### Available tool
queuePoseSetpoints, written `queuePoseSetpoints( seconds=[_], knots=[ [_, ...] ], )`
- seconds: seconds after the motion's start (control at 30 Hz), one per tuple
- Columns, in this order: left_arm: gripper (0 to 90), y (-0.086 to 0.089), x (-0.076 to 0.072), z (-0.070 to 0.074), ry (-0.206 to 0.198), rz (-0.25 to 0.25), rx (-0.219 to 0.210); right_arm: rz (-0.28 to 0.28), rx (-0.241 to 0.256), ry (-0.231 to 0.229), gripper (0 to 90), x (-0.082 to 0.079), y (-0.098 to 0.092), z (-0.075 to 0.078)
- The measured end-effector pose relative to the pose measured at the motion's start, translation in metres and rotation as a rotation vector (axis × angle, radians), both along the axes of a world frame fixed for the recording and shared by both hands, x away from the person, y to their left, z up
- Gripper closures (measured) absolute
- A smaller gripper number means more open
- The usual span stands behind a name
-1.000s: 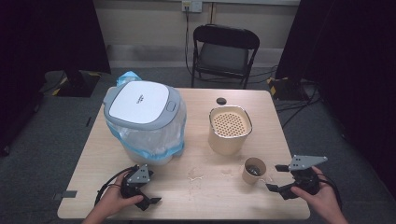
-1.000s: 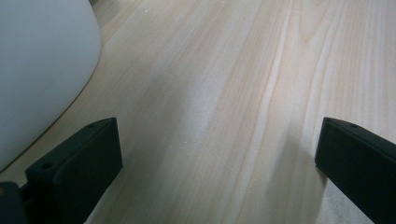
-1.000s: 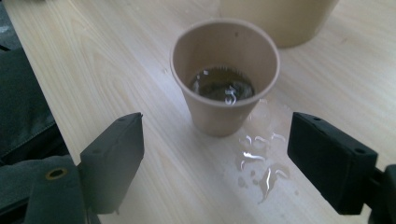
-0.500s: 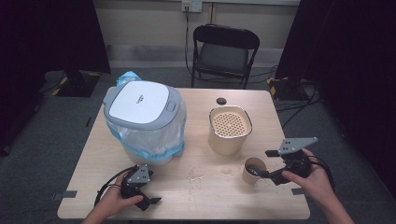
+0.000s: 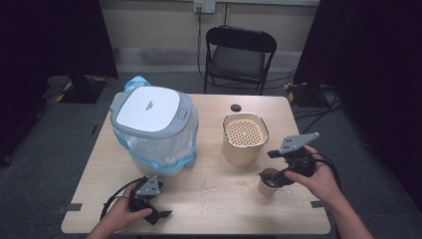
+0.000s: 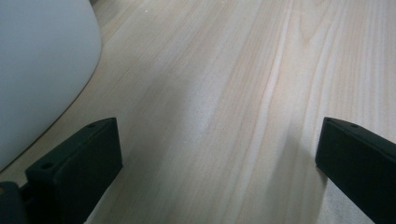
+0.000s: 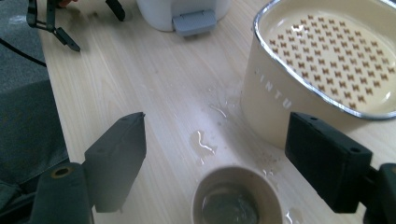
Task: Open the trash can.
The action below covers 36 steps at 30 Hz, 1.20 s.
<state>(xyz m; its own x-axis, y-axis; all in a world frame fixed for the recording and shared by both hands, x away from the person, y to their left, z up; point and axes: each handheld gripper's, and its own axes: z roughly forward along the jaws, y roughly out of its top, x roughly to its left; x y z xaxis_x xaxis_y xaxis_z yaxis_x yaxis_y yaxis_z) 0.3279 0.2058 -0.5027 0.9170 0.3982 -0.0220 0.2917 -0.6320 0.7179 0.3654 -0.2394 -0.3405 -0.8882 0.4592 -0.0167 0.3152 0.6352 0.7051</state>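
Two claws, both wide open: the right claw (image 7: 212, 163) straddles the paper cup (image 7: 232, 196) of liquid beside the cream strainer pot (image 5: 244, 139), apparently lined up to grip it, while the left claw (image 5: 157, 211) idles on the worktop (image 5: 209, 209) (near the white bin (image 5: 152, 127)).

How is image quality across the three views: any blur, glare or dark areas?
High view: table evenly lit, surroundings dark. Left gripper view: white bin wall soft and out of focus, wood grain clearer farther off. Right gripper view: glare on the spilled water and the strainer container rim; paper cup fairly sharp.
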Motion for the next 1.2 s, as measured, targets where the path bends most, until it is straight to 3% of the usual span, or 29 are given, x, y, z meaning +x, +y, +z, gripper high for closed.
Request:
queuePoseSetpoints(
  seconds=[0.7,1.2],
  knots=[
    [0.0,0.0,0.0,0.0,-0.008,-0.001,0.003,0.09,-0.014,0.011,19.6,0.022,0.053,0.019],
    [0.0,0.0,0.001,0.0,-0.008,-0.006,0.004,0.095,0.013,0.003,19.3,0.04,0.082,0.027]
  ],
)
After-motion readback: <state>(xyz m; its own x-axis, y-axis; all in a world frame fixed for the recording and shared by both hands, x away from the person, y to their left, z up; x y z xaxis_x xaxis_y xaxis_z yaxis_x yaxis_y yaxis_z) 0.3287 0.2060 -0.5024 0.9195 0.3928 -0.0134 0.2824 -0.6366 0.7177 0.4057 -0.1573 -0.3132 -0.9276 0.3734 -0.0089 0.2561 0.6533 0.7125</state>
